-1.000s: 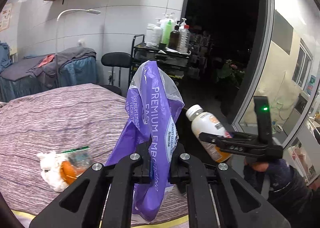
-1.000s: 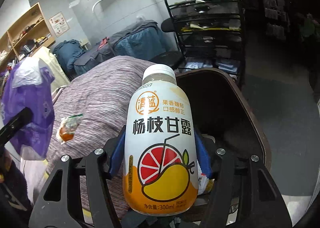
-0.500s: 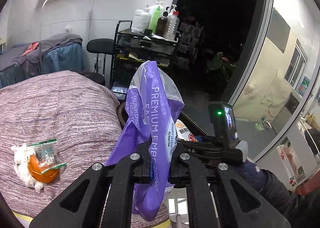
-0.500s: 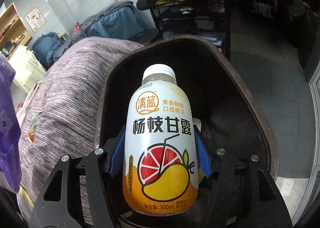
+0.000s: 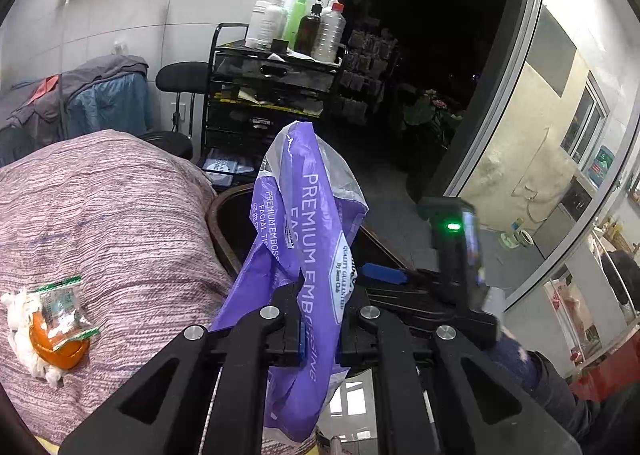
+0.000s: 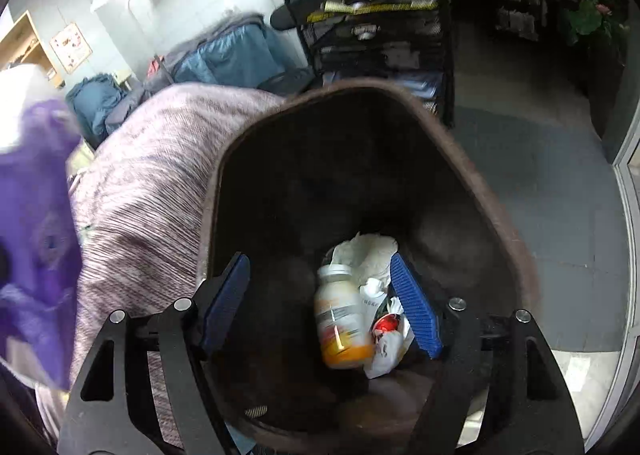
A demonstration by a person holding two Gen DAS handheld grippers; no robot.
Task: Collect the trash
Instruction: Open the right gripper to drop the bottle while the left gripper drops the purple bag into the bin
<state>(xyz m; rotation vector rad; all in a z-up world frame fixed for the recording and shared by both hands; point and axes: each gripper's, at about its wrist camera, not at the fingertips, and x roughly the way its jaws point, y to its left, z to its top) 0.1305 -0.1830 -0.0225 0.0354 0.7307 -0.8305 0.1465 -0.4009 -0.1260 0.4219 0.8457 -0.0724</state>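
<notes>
Your right hand-held gripper [image 6: 320, 303] hangs over the open bin [image 6: 508, 215], its jaws opening, the blue pads [image 6: 416, 311] clear of everything. Below and between them, the bottle [image 6: 340, 323] lies in the bin, cap pointing away from you, touching crumpled white paper [image 6: 368, 251] and a wrapper [image 6: 386, 325] at its right. The bed [image 6: 148, 183] sits against the bin's left rim. A blurred purple bag [image 6: 36, 215] fills the left edge. A black cart [image 6: 376, 7] stands behind.

A massage or beauty parlour, it seems: a treatment bed under a striped cover [image 5: 100, 215] at left, a black trolley [image 5: 272, 95] of pump bottles [image 5: 296, 21] (lotions, probably) at upper centre.
</notes>
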